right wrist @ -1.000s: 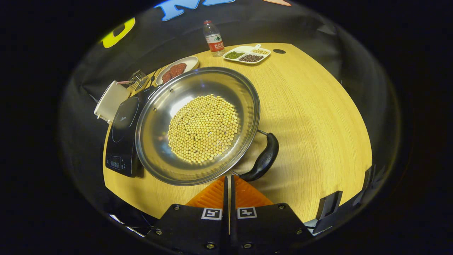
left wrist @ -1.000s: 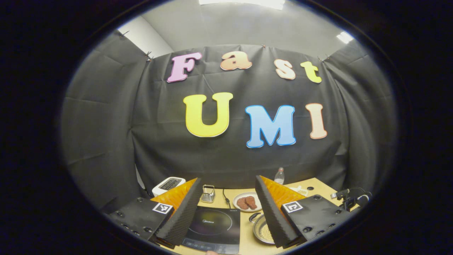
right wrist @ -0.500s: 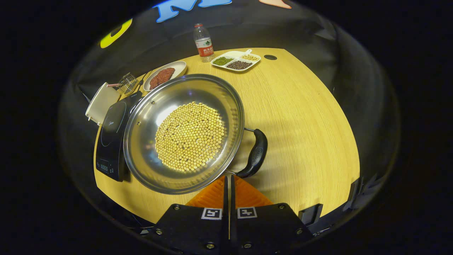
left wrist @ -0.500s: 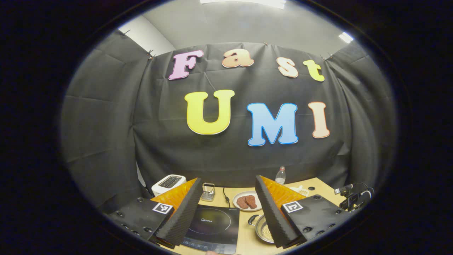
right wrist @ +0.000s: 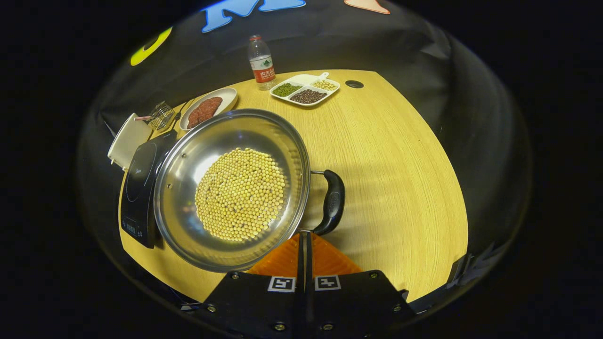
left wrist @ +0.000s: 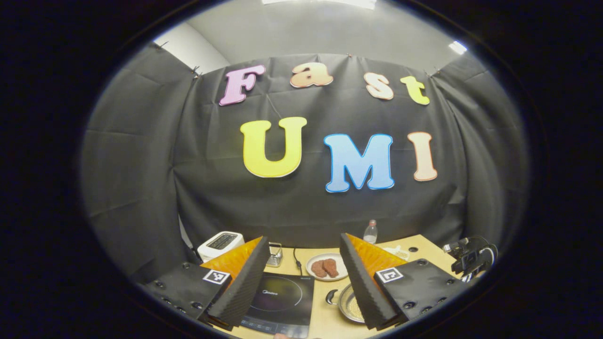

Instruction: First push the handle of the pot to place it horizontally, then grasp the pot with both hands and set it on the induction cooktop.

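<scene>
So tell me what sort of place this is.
Probably a mock kitchen set up in a recording booth: a wooden table with an induction cooktop, a steel pot of beans, and a toaster against a black cloth wall.

Your left tongs' right finger (left wrist: 365, 282) covers most of the pot (left wrist: 347, 303) — and in the right gripper view the pot hides part of the cooktop (right wrist: 139, 188).
</scene>
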### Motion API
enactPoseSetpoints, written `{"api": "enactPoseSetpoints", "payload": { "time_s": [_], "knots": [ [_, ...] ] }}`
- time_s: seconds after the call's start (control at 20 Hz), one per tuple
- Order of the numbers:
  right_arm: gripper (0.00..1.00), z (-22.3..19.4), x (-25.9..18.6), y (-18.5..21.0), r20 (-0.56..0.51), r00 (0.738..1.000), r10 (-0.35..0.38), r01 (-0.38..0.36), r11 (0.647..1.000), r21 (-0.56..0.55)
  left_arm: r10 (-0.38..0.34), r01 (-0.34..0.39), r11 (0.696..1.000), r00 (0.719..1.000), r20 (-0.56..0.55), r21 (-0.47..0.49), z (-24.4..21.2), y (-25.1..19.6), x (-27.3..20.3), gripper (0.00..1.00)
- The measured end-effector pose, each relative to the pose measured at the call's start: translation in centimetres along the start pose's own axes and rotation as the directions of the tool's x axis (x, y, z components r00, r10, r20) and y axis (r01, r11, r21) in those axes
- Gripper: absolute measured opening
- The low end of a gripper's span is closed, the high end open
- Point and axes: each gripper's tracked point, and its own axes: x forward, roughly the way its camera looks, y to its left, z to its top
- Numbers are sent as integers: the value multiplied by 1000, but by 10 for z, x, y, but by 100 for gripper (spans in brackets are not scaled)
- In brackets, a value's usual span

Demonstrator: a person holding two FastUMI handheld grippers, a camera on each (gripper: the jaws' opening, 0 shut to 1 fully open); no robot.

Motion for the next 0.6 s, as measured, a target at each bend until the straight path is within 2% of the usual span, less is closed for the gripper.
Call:
{"api": "enactPoseSetpoints", "payload": {
  "time_s": [0.6],
  "knots": [
    [1, 20, 18, -23, -18, 1000, 14, -14, 1000, 21, -9, 9, 1000, 999, -32, 17, -12, -21, 18, 96]
  ]
}}
